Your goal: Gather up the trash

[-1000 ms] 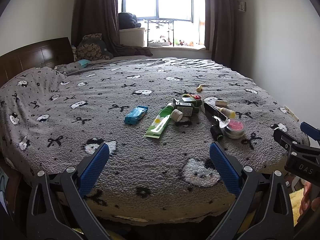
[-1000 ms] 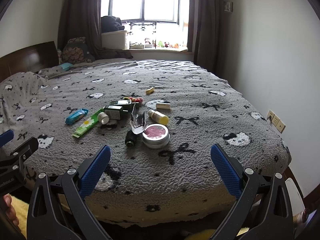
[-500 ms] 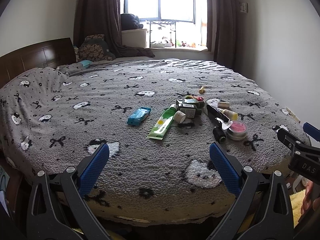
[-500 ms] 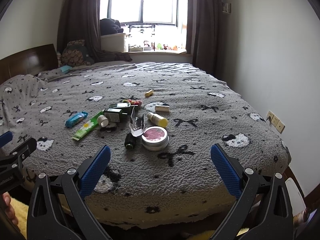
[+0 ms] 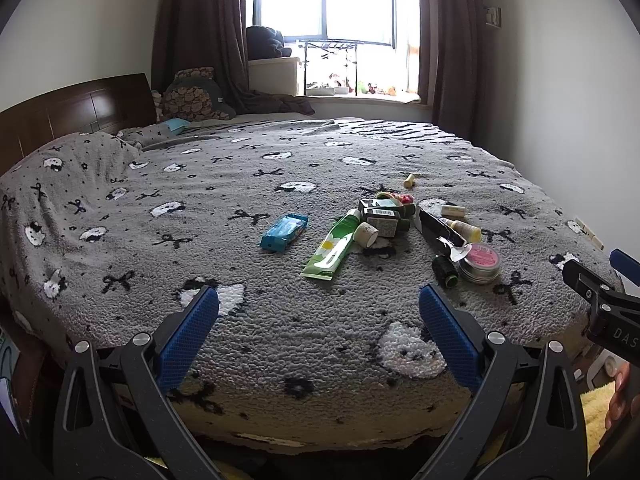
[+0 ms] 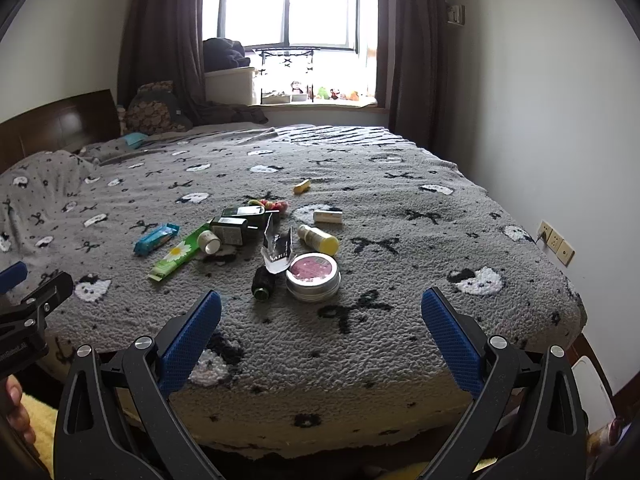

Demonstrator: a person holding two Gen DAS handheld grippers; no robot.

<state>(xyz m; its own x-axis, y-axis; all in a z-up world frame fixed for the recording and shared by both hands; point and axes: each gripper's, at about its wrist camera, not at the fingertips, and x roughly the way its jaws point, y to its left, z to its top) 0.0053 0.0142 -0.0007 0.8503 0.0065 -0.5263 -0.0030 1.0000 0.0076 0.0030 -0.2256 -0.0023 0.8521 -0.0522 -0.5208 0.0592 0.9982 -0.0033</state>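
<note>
A cluster of small items lies on the grey patterned blanket [image 5: 240,280] of a bed. It holds a blue wrapper [image 5: 284,232] [image 6: 156,238], a green tube [image 5: 334,245] [image 6: 180,254], dark green boxes [image 5: 386,216] [image 6: 236,226], a round tin with a pink lid [image 5: 480,262] [image 6: 313,276], a torn black packet [image 5: 442,234] [image 6: 277,252], a small dark bottle [image 6: 263,281] and a yellow-capped bottle [image 6: 319,237]. My left gripper [image 5: 318,336] and right gripper [image 6: 320,338] both hang open near the bed's front edge, short of the items, holding nothing.
A wooden headboard [image 5: 76,116] and pillows are at the left. A curtained window [image 5: 326,4] with a rack and sill clutter is at the back. A white wall with sockets [image 6: 556,240] runs along the right. A person's hand [image 6: 18,416] shows at the frame edge.
Both grippers have drawn back and risen slightly, so the items sit a little farther off. Both stay open; nothing on the bed has moved.
</note>
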